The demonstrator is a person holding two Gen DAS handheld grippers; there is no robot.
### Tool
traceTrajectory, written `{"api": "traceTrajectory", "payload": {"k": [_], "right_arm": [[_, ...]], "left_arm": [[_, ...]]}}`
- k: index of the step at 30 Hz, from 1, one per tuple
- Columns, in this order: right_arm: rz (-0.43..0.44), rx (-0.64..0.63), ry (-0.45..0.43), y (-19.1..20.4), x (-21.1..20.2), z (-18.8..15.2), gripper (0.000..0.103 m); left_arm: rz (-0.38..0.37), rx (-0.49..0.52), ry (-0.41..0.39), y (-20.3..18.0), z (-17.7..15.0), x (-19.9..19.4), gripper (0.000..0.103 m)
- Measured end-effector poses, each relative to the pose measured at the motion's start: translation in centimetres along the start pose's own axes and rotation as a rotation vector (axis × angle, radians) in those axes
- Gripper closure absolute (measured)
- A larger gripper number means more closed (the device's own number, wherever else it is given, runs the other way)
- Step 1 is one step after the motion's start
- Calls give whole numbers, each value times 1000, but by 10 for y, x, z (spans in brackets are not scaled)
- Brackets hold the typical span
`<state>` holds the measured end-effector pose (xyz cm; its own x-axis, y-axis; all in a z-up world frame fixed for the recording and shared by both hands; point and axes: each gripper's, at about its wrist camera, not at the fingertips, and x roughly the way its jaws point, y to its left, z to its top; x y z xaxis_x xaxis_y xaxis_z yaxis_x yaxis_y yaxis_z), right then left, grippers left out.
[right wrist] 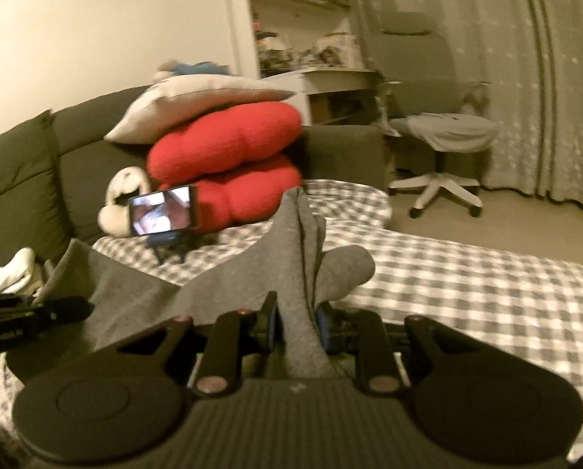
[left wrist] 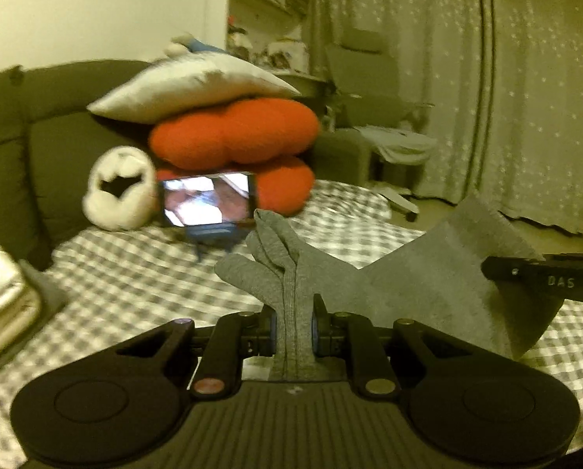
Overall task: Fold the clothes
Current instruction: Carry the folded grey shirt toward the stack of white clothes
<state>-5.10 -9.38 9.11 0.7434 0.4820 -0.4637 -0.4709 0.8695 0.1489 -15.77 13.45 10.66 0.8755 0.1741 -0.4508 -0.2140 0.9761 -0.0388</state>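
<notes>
Held above a bed spread with a grey-and-white checked sheet (left wrist: pixel 127 273), a grey knit garment (left wrist: pixel 428 273) stretches between two claws. The left claw (left wrist: pixel 294 328) is clamped tight on a bunched, ribbed fold that rises past its fingers. The right claw (right wrist: pixel 297 326) is likewise closed on a gathered fold, the soft cloth fanning out to either side. Behind, a propped phone (left wrist: pixel 207 199) glows before two plump red cushions (left wrist: pixel 232 136) and a white pillow (left wrist: pixel 185 90).
</notes>
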Motion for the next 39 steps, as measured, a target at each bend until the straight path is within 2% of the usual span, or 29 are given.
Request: {"api": "traceTrajectory", "payload": {"k": [5,10,17,23,29,33,39], "right_arm": [[54,-45,24,37,15,7,85],[118,-107,37,86,37,26,85],[241,-242,31,183,75,73,85],[360,-333,21,283,109,106,85],[488,-366,39,371,153,125,85],[559,-360,76,420,189,130,85],[651,-319,154,466,244,124,85]], "left_arm": [[27,-72,-5,42,5,-19,89],[83,-177,-57,96,12,-46,90],[187,-353,-161,182,18,-78,90],[295,-470,-207,260,19,-91,90],[413,-546,-235,325,15,-88,90],[475,-591,-222,363,11,-78,90],[532,-660,-183,400,-7,-55,90]]}}
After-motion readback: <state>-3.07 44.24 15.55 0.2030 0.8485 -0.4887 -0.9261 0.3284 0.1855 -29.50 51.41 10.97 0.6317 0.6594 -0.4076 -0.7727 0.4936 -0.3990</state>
